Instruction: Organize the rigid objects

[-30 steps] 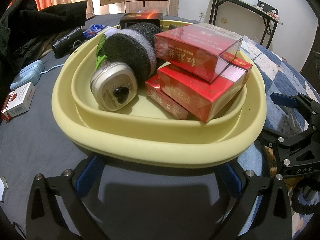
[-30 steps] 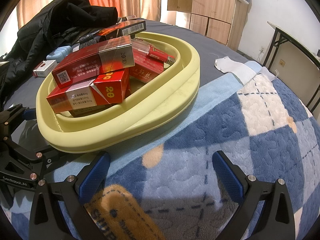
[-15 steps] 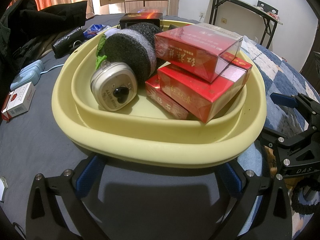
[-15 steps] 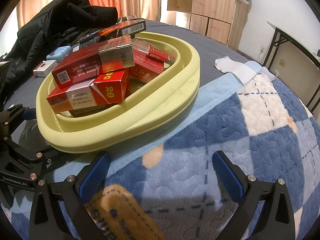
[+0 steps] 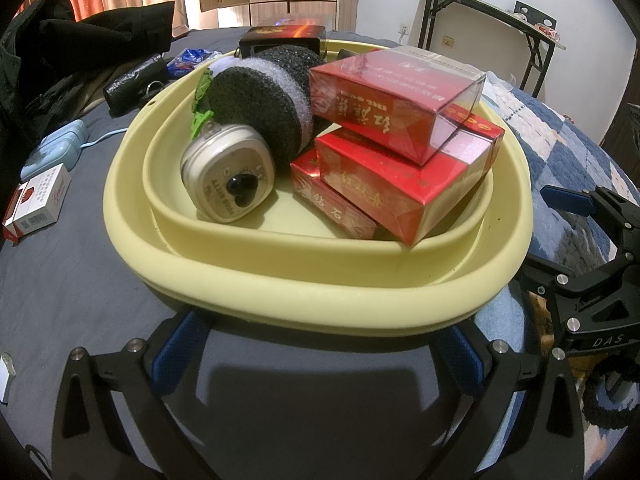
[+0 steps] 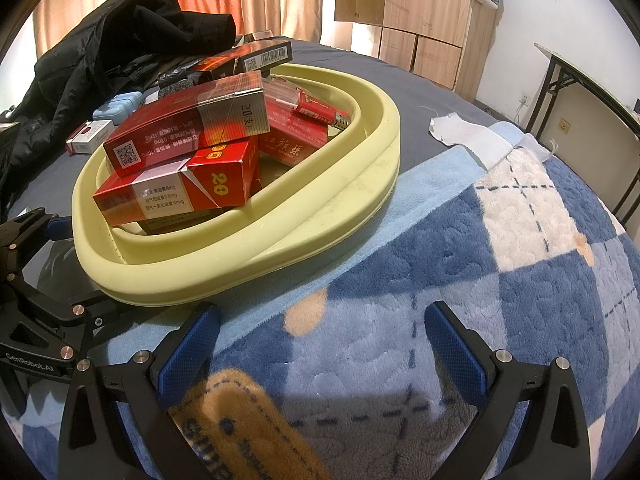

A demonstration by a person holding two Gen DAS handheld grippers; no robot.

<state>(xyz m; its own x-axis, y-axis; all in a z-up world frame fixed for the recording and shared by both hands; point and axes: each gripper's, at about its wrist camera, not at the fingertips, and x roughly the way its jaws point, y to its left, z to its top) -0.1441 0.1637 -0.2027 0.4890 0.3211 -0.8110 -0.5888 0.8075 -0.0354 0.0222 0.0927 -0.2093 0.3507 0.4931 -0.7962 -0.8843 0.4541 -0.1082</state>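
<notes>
Both tools gaping, nothing gripped: left tool [image 5: 320,356] just short of the yellow basin [image 5: 320,284]; right tool [image 6: 320,344] beside it; red cartons [image 5: 404,176] piled inside, mid-bed [image 6: 440,280].

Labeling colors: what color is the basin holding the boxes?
Pale yellow basin; shows best in the left wrist view.

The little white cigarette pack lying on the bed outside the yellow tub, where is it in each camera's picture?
Left wrist view: the white pack lies at the far left edge, on the grey sheet, left of the yellow tub.
Right wrist view: the white pack lies small at upper left, beyond the tub, below the black jacket.
Shared landmark: the yellow tub, with red boxes stacked inside, shows in both views.
</notes>
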